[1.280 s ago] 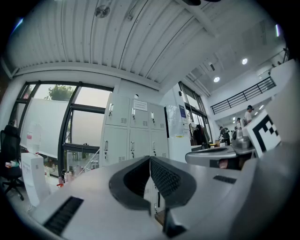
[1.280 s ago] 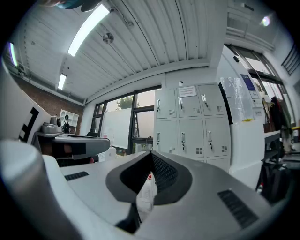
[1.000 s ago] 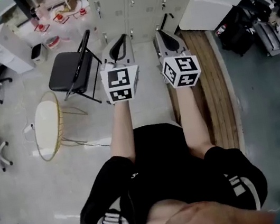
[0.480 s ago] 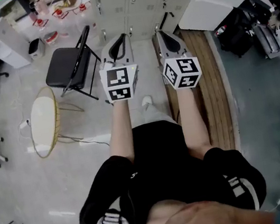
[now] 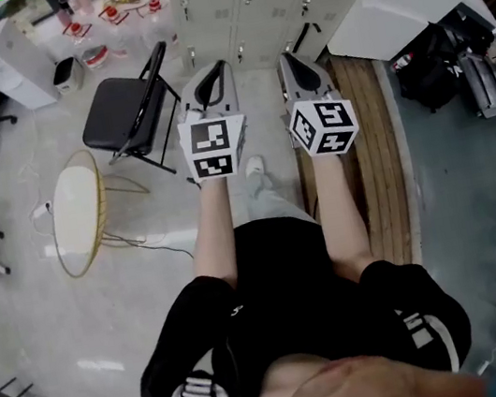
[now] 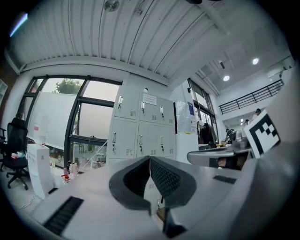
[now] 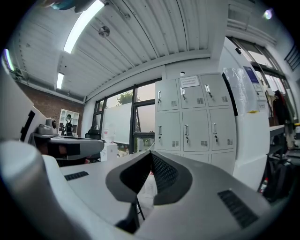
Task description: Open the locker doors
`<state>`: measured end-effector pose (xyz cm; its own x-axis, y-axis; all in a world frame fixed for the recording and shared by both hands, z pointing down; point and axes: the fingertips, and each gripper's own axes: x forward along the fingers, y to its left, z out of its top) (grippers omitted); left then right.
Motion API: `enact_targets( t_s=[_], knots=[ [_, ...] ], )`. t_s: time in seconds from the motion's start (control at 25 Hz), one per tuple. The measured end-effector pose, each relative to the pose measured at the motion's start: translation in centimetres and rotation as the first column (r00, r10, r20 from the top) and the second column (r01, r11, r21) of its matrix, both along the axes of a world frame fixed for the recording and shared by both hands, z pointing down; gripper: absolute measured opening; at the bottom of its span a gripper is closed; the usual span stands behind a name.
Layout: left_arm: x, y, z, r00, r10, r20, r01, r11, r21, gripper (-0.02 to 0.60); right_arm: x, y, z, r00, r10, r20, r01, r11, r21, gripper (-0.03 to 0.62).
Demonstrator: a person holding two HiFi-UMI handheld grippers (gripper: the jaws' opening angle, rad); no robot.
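Lockers (image 5: 237,3) have drawn nearer across the pale concrete floor (image 5: 50,313).

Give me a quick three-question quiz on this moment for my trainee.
1. True or false: one of the lockers stands open.
2. What is between the jaws of the right gripper? A) a door handle B) nothing C) a key
3. Fill in: the chair stands on the person's ____ side.

Key:
1. False. Every door in view is closed.
2. B. The jaws are together, with nothing between them.
3. Left.
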<state>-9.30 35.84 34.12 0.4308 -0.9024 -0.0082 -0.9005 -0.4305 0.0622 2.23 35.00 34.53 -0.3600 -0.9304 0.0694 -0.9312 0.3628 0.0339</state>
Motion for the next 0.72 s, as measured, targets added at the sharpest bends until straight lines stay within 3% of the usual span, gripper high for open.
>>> enact_targets(
  t_s=[0.28, 0.72],
  knots=[
    [-0.3, -4.8, 2.0, 1.0, -0.031, 0.002, 0.031, 0.998, -0.051, 0.011, 0.1, -5.0, 1.8, 1.0, -0.02, 0.012, 0.02, 0.999, -0.036, 0.018],
    [3.8, -15.4, 2.6, 0.999, -0.027, 0.046, 0.031, 0.996, -0.08, 0.011, 4.5, -16.1, 2.6, 0.996, -0.006, 0.09, 0.012, 0.998, -0.069, 0.018]
  ],
)
